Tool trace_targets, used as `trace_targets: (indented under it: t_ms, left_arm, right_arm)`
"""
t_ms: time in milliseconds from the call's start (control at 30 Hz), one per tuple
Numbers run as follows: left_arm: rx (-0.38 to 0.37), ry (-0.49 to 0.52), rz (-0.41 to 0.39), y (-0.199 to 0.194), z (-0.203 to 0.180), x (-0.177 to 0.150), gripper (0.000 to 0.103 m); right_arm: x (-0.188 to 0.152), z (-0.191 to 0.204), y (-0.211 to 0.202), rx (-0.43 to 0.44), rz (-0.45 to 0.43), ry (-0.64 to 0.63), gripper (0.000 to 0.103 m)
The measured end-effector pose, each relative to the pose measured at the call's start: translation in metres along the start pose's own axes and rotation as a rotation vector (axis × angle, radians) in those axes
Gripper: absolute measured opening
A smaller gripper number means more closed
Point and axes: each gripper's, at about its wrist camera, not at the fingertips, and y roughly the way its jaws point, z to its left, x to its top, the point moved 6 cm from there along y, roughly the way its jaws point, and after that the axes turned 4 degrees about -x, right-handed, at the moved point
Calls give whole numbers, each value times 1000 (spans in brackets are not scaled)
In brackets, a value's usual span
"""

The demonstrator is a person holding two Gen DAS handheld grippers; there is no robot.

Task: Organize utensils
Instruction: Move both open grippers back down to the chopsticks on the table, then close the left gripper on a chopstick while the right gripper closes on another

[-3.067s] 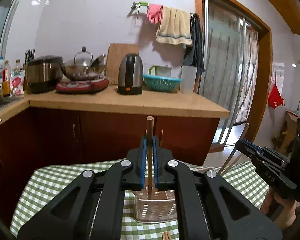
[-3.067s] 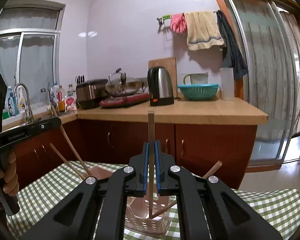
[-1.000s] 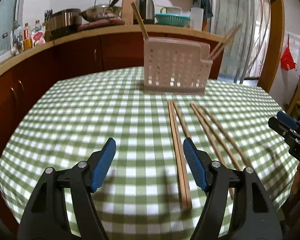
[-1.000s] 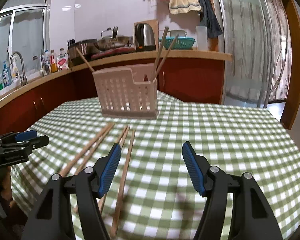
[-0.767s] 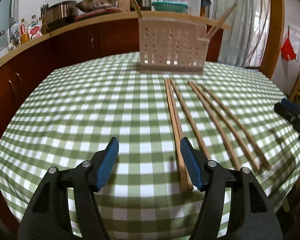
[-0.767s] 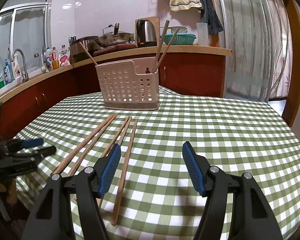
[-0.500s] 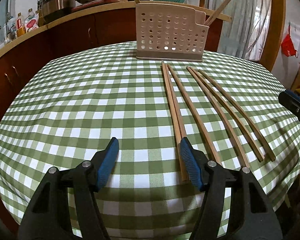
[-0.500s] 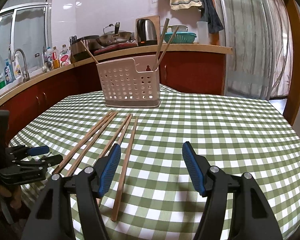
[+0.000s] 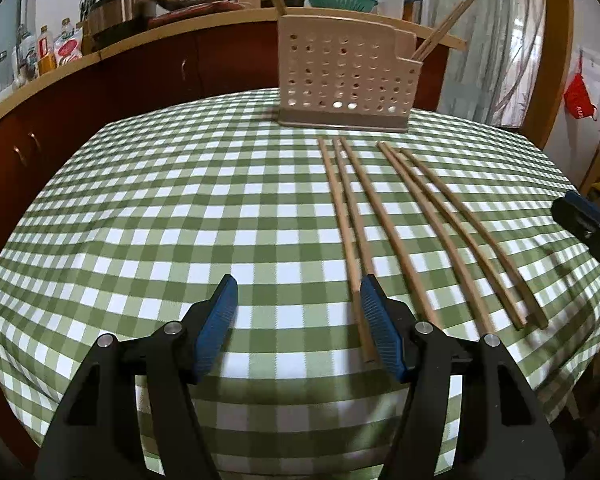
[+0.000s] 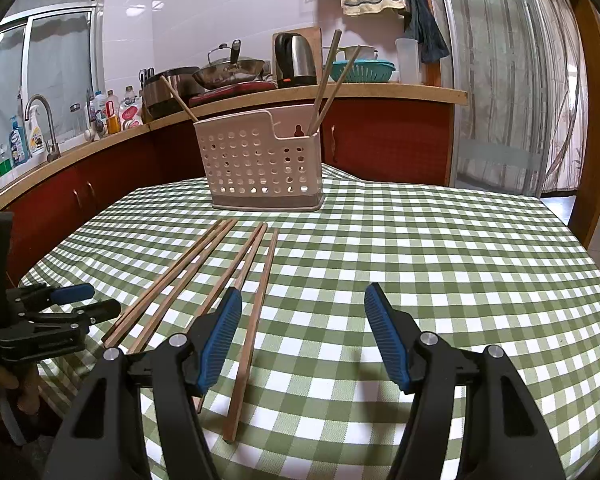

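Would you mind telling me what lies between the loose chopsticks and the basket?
Only bare checked cloth; both views show a clear gap between chopsticks and basket.

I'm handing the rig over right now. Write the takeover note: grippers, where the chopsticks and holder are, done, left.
Left gripper: open, empty, low over the near table edge beside the leftmost loose chopstick.
Right gripper: open, empty, just right of the rightmost loose chopstick.
Holder: upright at the far side of the checked tablecloth.
Done: three chopsticks stand in the holder.
Left: five chopsticks lie flat in front of it; move them into the holder.
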Motion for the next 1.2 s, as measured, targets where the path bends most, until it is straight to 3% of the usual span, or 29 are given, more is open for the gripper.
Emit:
trace_targets:
  t_ms: [400, 600, 733, 833, 1000, 1200]
  left_arm:
    - [13, -11, 28, 7, 5, -5, 62]
    - [-12, 22, 39, 9, -6, -11, 45]
    - [-23, 32, 31, 7, -8, -12, 24]
    - [-25, 38, 28, 5, -6, -13, 16]
    - [-19, 36, 26, 4, -5, -14, 8]
    - [-13, 44, 25, 4, -4, -14, 7]
  right_arm:
    - [1, -2, 1, 0, 2, 8, 63]
    - [0, -2, 1, 1, 7, 6, 63]
    - [-3, -3, 2, 4, 18, 7, 60]
    - [-6, -3, 2, 9, 29, 8, 59]
    - [-15, 2, 2, 22, 56, 0, 56]
    - [-30, 13, 3, 52, 104, -20, 48]
